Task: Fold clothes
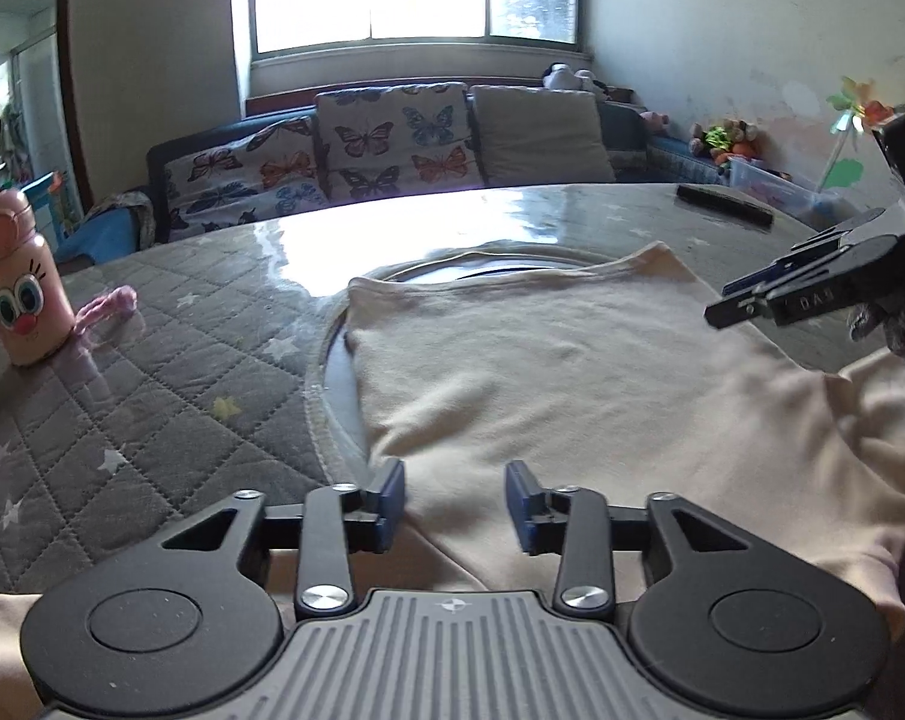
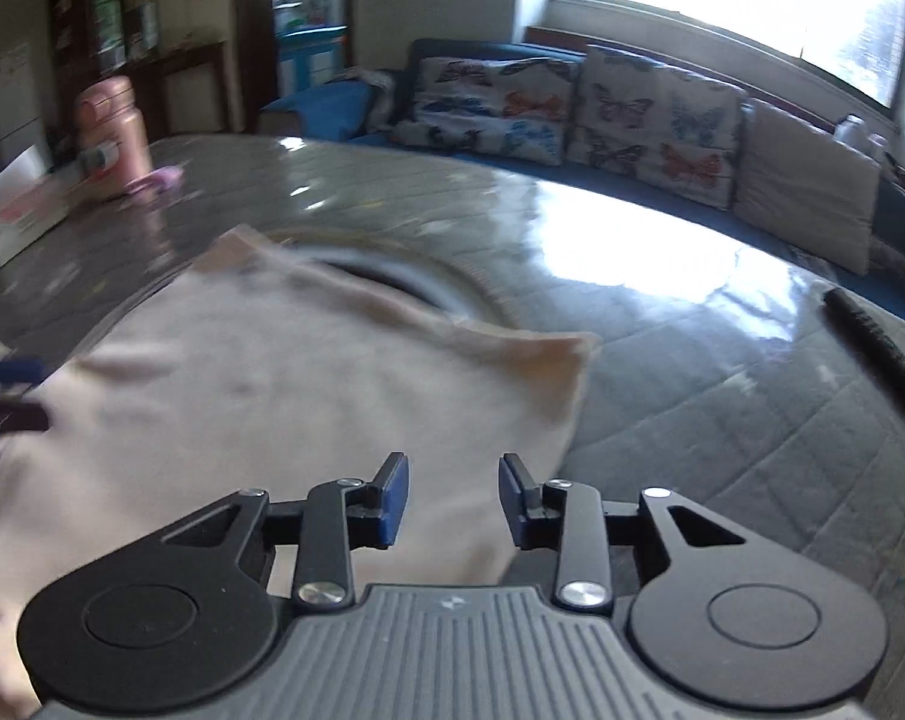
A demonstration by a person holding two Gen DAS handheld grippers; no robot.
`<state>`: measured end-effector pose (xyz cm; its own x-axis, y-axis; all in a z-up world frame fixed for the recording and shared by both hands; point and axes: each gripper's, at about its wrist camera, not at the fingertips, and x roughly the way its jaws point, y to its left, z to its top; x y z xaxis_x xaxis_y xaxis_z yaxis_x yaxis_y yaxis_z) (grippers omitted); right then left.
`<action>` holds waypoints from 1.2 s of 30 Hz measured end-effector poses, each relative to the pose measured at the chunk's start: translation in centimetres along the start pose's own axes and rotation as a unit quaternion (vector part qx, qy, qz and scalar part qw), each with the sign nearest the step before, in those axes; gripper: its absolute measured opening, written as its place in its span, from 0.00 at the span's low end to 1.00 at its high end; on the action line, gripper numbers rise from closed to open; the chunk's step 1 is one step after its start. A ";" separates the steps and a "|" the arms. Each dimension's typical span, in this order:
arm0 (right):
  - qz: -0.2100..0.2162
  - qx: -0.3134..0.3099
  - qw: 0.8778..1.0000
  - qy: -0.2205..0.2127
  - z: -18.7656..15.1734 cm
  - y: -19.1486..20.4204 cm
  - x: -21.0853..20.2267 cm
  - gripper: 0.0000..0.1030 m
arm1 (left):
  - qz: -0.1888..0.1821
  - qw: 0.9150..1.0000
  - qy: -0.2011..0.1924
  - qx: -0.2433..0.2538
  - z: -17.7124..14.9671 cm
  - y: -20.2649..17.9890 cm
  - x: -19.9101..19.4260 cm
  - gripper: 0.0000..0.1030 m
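A cream garment [image 1: 542,360] lies spread on the table, its far edge over a round glass turntable [image 1: 332,372]. My left gripper [image 1: 455,501] is open and empty, just above the garment's near part. My right gripper [image 2: 452,501] is open and empty, above the garment's right near part [image 2: 272,420]. The right gripper also shows in the left wrist view [image 1: 746,300] at the right edge, above the cloth. The left gripper's blue fingertips [image 2: 8,369] show blurred at the left edge of the right wrist view.
The table has a grey quilted star cover [image 1: 122,360] under clear plastic. A pink bottle [image 1: 17,288] and a pink toy [image 1: 110,306] stand at the left. A black bar [image 1: 725,204] lies at the far right. A sofa with butterfly cushions [image 1: 392,138] is behind.
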<state>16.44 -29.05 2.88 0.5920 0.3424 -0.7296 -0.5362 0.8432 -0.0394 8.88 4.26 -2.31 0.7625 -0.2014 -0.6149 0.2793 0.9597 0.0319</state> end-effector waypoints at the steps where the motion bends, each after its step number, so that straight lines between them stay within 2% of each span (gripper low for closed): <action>1: 0.010 -0.008 1.000 0.003 -0.6 0.9 -0.7 0.40 | -0.005 1.000 0.001 0.008 -0.2 -0.5 -0.3 0.48; 2: 0.016 -0.011 1.000 0.005 -1.0 1.4 -1.0 0.44 | -0.011 1.000 0.002 0.016 -0.4 -1.0 -0.5 0.48; 4: 0.045 -0.030 0.998 0.015 -2.6 3.8 -2.4 0.45 | -0.020 0.999 0.004 0.028 -1.0 -1.9 -0.9 0.54; 9: 0.089 -0.061 0.994 0.018 -5.1 7.8 -4.9 0.52 | -0.039 0.997 0.006 0.067 -2.7 -4.3 -1.9 0.56; 14: 0.090 -0.106 0.990 0.004 -7.0 10.5 -6.9 0.55 | -0.033 0.993 -0.008 0.116 -4.1 -5.8 -3.4 0.59; 17: 0.079 -0.125 0.989 -0.009 -7.7 11.2 -8.0 0.55 | -0.029 0.993 -0.021 0.114 -3.7 -5.7 -4.2 0.59; 22: 0.065 -0.094 0.993 -0.029 -8.0 11.2 -8.4 0.55 | -0.034 0.994 -0.044 0.096 -2.3 -6.2 -4.3 0.59; 27: 0.072 -0.071 0.995 -0.024 -9.9 10.7 -9.5 0.55 | -0.056 0.991 -0.032 0.120 -2.9 -8.0 -3.2 0.59; 31: 0.076 -0.024 0.996 -0.026 -10.8 8.8 -10.9 0.59 | -0.062 0.989 -0.015 0.131 -3.9 -8.5 -2.5 0.59; 34: 0.076 0.016 0.997 -0.013 -11.8 7.3 -11.0 0.59 | -0.057 0.990 -0.023 0.128 -3.5 -8.5 -2.9 0.59; 36: 0.070 0.039 0.997 -0.022 -12.3 6.3 -11.8 0.59 | -0.054 0.991 -0.035 0.121 -2.8 -8.4 -3.4 0.59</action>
<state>-1.33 -32.87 2.84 0.5410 0.4751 -0.6940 -0.5681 0.8149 0.1151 2.29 -2.58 -2.67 0.7571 -0.3207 -0.5692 0.4863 0.8584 0.1631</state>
